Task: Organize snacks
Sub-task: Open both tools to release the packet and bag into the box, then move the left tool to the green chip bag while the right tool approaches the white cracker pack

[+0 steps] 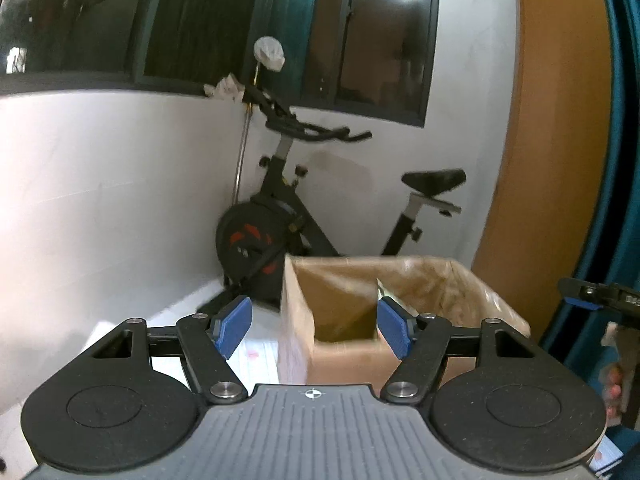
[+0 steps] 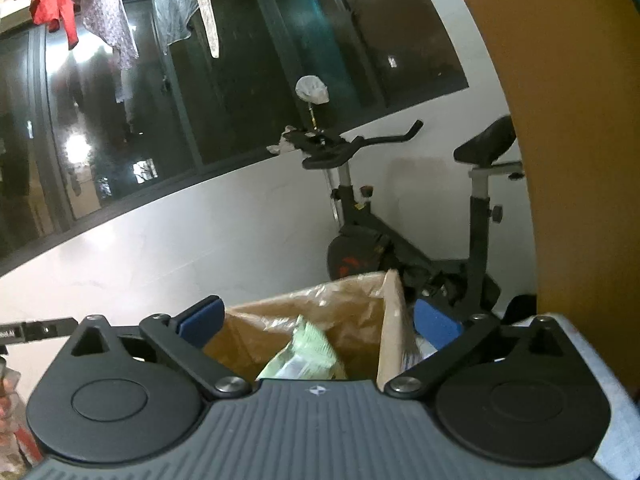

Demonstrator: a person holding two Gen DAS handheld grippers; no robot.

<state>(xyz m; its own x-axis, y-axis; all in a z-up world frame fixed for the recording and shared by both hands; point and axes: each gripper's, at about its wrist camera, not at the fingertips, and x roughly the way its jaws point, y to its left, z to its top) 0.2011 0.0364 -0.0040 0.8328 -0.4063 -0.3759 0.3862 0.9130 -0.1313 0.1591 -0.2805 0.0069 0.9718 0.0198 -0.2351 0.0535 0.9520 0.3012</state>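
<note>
An open cardboard box (image 1: 348,356) lined with clear plastic stands in front of me; it also shows in the right wrist view (image 2: 394,332). A pale green snack packet (image 2: 308,356) lies inside it, seen only in the right wrist view. My left gripper (image 1: 314,326) is open and empty, raised just before the box's near left corner. My right gripper (image 2: 318,320) is open and empty, above the box opening, with the packet below and between its blue pads. The right gripper's tip (image 1: 592,296) shows at the right edge of the left wrist view.
A black exercise bike (image 1: 288,216) stands behind the box against a white wall, under dark windows. An orange-brown panel (image 1: 552,120) rises on the right. Clothes (image 2: 80,4) hang above on the left. A white papered surface (image 1: 256,356) lies left of the box.
</note>
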